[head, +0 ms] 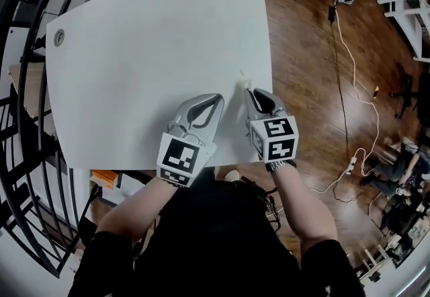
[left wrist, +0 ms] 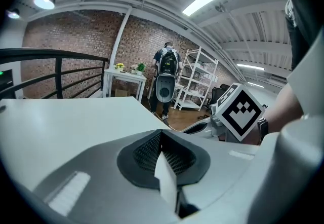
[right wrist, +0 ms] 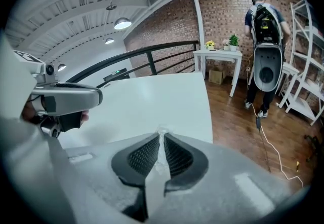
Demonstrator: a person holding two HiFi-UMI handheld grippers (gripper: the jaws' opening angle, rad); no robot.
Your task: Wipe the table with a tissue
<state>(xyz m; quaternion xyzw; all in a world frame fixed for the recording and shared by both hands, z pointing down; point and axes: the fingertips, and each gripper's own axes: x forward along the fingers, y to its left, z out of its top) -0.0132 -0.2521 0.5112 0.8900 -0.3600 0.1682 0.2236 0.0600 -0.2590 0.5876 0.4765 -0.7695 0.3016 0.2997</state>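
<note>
Fingers (right wrist: pixel 143 156) of the right gripper (right wrist: pixel 162 138) are pinched together on a small scrap of tissue (right wrist: pixel 163 130), which pokes out past their tips. In the head view this tissue (head: pixel 242 80) sits against the white bench (head: pixel 148 40) near its right edge, right of the frame's centre. Just beside it at lower left, the left gripper (head: pixel 218 97) has its fingers (left wrist: pixel 147 151) closed together, tips over the bench.

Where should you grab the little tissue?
Probably by its near end, from the near edge of the table, like the right gripper does now: the tissue is a small thin scrap, so a tip pinch leaves some sticking out to wipe.
</note>
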